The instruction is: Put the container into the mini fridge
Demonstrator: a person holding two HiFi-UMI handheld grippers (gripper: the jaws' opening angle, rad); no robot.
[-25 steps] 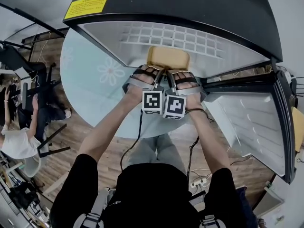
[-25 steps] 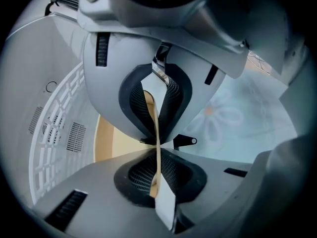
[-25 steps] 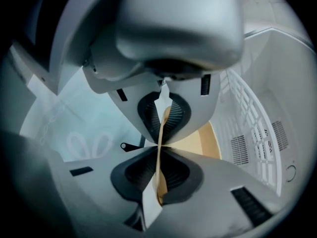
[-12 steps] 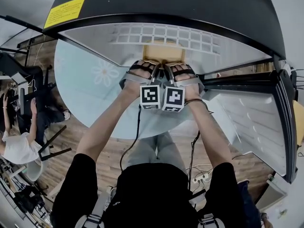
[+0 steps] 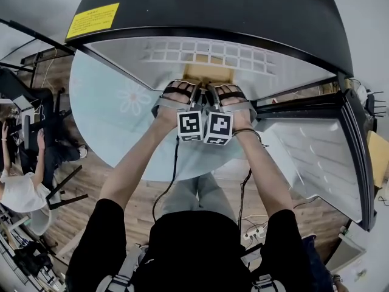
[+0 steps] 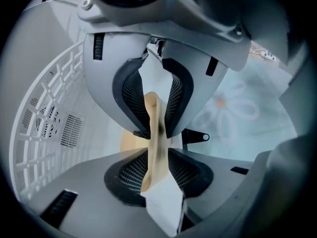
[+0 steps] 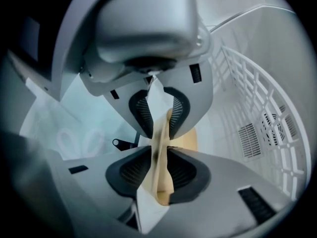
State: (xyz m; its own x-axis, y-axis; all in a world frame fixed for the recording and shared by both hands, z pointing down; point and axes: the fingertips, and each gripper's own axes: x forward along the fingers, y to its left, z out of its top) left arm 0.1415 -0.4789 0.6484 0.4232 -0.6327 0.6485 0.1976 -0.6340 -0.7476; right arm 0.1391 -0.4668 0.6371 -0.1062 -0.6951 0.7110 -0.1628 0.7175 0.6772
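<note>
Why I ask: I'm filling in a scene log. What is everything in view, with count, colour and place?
mini fridge: one, black outside, white inside, on the table, door swung open at right.
label: one, yellow, fridge top, left.
grille: one, white, back of the fridge interior.
container: one, tan, inside the fridge, ahead of both grippers.
table: one, round, pale blue with white flowers, under the fridge.
seated person: one, white top, far left.
power strip: one, white, on the wooden floor.
left gripper: one, grey, jaws just been opening, container rim between them.
right gripper: one, grey, shut on the container rim.
</note>
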